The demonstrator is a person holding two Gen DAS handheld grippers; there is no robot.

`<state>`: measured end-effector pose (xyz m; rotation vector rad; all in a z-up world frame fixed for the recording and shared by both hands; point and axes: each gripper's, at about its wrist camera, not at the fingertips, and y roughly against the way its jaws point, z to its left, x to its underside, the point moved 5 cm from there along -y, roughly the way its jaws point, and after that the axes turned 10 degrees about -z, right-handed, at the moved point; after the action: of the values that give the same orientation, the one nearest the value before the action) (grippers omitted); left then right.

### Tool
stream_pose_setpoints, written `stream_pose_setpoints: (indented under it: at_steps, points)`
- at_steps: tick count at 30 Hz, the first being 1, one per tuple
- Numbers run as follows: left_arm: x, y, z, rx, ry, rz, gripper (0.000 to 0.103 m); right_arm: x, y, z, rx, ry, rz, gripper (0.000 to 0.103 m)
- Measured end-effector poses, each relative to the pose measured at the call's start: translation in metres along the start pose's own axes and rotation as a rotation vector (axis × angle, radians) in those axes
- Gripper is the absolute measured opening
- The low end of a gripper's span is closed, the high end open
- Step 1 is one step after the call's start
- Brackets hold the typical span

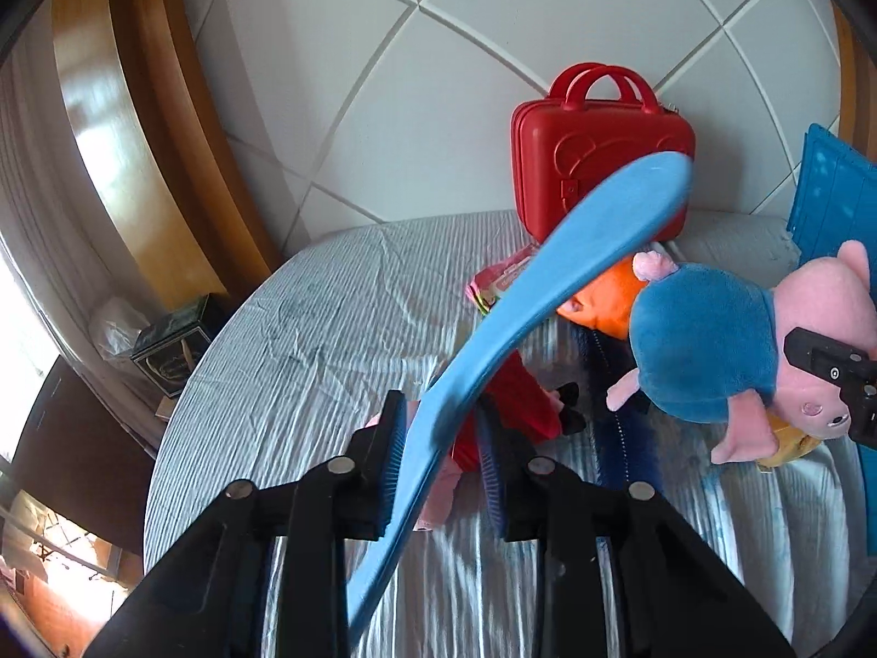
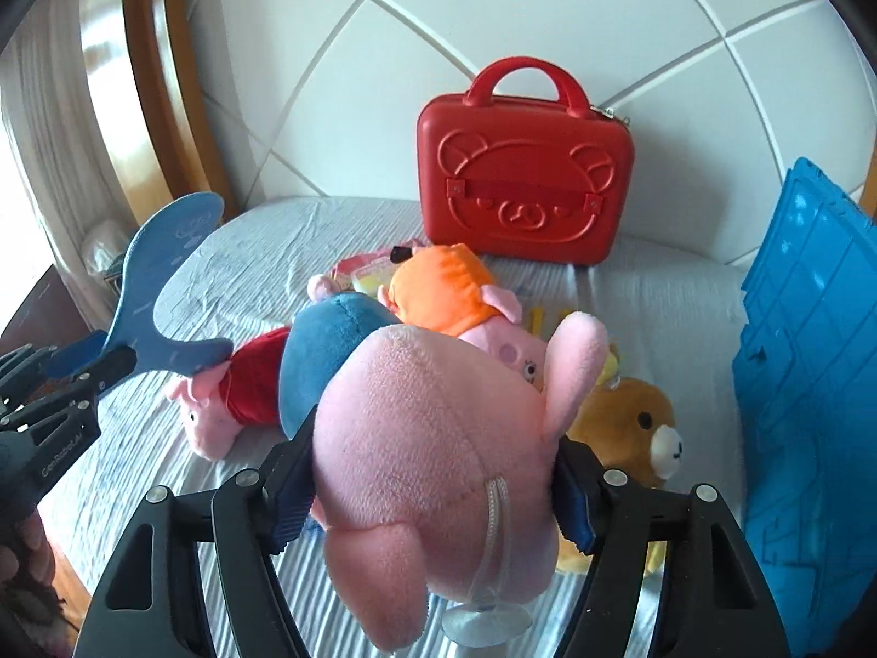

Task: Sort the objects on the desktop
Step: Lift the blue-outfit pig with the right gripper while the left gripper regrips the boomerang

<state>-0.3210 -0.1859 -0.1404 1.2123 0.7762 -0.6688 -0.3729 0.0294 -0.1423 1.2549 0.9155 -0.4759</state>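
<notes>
Blue crate [image 2: 811, 384] just right of the right gripper [image 2: 433, 499], nearer that hand. Pink pig plush in blue [image 2: 433, 438] clamped there, squeezed between both pads. Blue paddle [image 1: 493, 340] pinched in left gripper [image 1: 444, 466], long axis running forward past fingertips.

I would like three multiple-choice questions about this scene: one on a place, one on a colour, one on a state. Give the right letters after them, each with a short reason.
1. Where does the red case stand?
A. in front of the white wall
B. inside the blue crate
C. on the floor

2. What colour is the dress of the pig plush in the right gripper?
A. orange
B. blue
C. red

3. What does the left gripper hold?
A. nothing
B. a brown bear
C. the blue paddle

Answers: 1 A, upright on the bed by the wall panels. 2 B, seen in the left wrist view. 3 C, between both fingers.
</notes>
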Motion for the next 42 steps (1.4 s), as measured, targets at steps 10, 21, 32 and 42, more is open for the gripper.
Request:
stream_pose_setpoints:
  at_steps: [10,21,32,42]
  points:
    - [-0.02,0.023,-0.004,0.044,0.0,-0.054,0.016,-0.029,0.059,-0.003,0.067,0.003,-0.096,0.071]
    - [-0.032,0.051,-0.011,0.09,-0.02,-0.106,0.013,-0.032,0.088,0.001,0.102,-0.01,-0.122,0.071]
    - [-0.055,0.073,-0.048,0.163,-0.038,-0.153,0.01,-0.034,0.125,-0.021,0.167,-0.003,-0.148,0.071]
    - [0.02,0.039,-0.016,0.136,0.102,0.033,0.083,0.006,0.104,-0.03,0.097,0.006,-0.052,0.071]
